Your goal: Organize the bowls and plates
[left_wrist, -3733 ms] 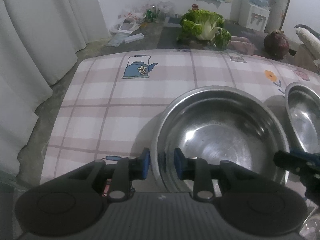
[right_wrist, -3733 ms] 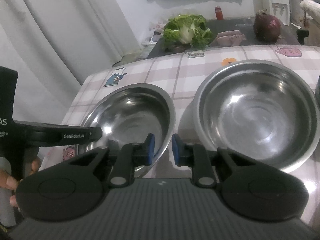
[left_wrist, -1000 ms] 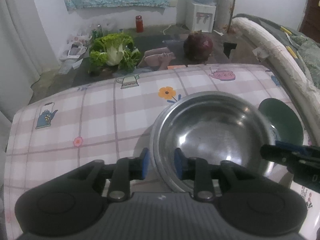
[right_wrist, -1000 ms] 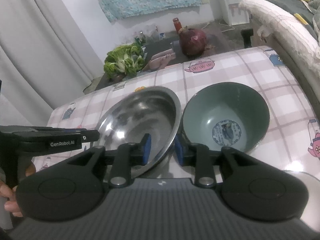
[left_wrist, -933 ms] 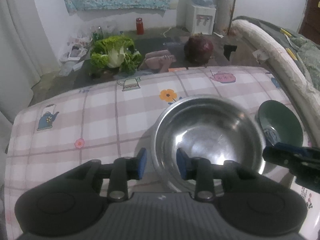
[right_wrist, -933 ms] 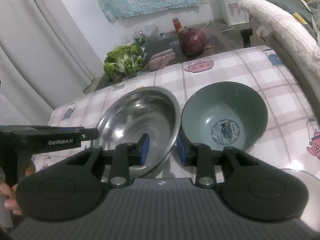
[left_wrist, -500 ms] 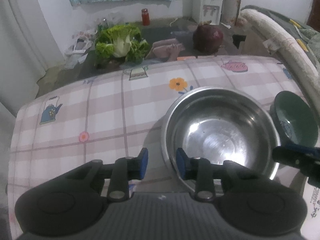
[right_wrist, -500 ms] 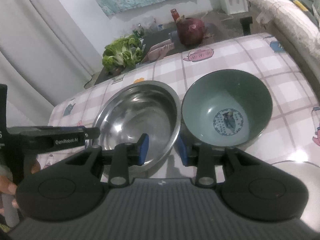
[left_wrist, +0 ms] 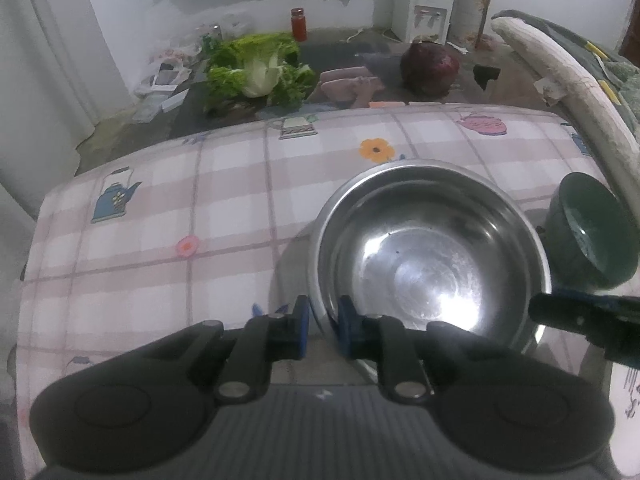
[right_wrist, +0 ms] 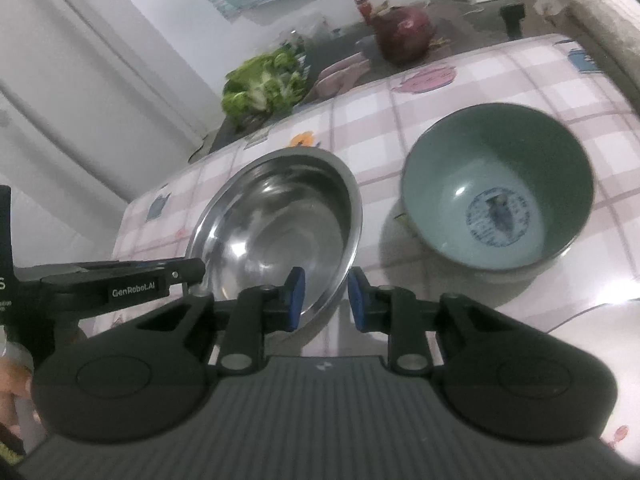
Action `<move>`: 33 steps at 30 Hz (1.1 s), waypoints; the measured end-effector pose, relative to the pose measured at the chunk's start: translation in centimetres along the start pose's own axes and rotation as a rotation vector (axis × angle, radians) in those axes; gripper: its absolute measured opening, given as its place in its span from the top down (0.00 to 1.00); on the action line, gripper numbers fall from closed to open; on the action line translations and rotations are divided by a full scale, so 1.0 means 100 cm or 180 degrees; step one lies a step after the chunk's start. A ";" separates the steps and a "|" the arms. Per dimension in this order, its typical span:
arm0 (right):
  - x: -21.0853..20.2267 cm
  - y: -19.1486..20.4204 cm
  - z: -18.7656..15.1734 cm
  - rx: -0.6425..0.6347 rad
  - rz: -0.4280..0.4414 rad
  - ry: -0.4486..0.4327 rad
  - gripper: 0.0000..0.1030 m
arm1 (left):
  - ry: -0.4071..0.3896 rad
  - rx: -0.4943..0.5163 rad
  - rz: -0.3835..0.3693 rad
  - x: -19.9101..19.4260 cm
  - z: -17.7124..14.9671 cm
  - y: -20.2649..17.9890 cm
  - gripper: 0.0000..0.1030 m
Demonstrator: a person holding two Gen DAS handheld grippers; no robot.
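Two steel bowls [left_wrist: 432, 264] sit nested on the checked tablecloth [left_wrist: 160, 216], the smaller inside the larger. My left gripper [left_wrist: 323, 328] is shut on their near left rim. In the right wrist view the same steel bowls [right_wrist: 276, 220] lie left of a green bowl [right_wrist: 496, 192] with a blue emblem in its bottom. My right gripper [right_wrist: 326, 300] straddles the steel rim at its near right edge. Its jaws are closing, with a gap still showing beside the rim. The green bowl [left_wrist: 588, 232] stands just right of the steel pair.
Beyond the table's far edge, on the dark floor, lie a leafy cabbage [left_wrist: 260, 72] and a dark red cabbage [left_wrist: 430, 66]. A padded bed edge [left_wrist: 568, 92] runs along the right. White curtains [right_wrist: 80, 80] hang at the left. A person's hand [right_wrist: 12, 380] holds the left gripper's handle.
The two steel bowls stood side by side earlier and are now nested beside the green bowl. Over the last second the left jaws narrowed onto the rim and both hands sank slightly.
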State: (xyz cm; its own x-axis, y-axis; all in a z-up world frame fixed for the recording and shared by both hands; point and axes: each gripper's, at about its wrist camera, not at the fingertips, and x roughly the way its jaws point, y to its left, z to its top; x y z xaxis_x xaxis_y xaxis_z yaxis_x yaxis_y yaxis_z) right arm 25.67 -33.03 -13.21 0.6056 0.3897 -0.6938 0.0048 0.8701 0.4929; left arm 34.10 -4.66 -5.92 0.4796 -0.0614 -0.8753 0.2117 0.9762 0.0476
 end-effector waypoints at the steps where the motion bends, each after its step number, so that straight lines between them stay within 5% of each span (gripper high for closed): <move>1: 0.001 0.003 -0.001 -0.0022 0.0023 0.0023 0.78 | 0.0002 -0.0005 0.0008 -0.002 -0.002 0.003 0.84; 11: 0.006 0.028 -0.013 -0.0217 0.0106 0.0130 0.78 | 0.0002 -0.0074 0.0042 -0.012 -0.016 0.020 0.84; 18: -0.002 0.034 -0.018 -0.0394 0.0017 0.0063 0.76 | -0.0133 -0.0078 0.0089 -0.026 -0.020 0.020 0.69; 23: -0.023 0.031 -0.020 -0.0502 -0.0042 -0.0074 0.66 | -0.0271 0.0030 0.0080 -0.046 -0.021 0.009 0.63; 25: -0.034 0.026 -0.020 -0.0523 -0.0084 -0.0143 0.54 | -0.0315 0.0064 0.0042 -0.053 -0.020 0.003 0.58; 33: -0.081 -0.008 -0.014 -0.0524 -0.0303 -0.0437 0.48 | -0.0443 0.0265 -0.0265 -0.070 -0.006 -0.037 0.44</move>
State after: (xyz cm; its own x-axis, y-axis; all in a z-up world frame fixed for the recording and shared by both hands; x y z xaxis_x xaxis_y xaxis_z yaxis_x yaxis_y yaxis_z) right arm 19.59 -36.43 -8.71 0.7113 0.2687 -0.6495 -0.0560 0.9428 0.3287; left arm 29.49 -7.68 -0.21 0.5695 -0.1752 -0.8031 0.3226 0.9463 0.0224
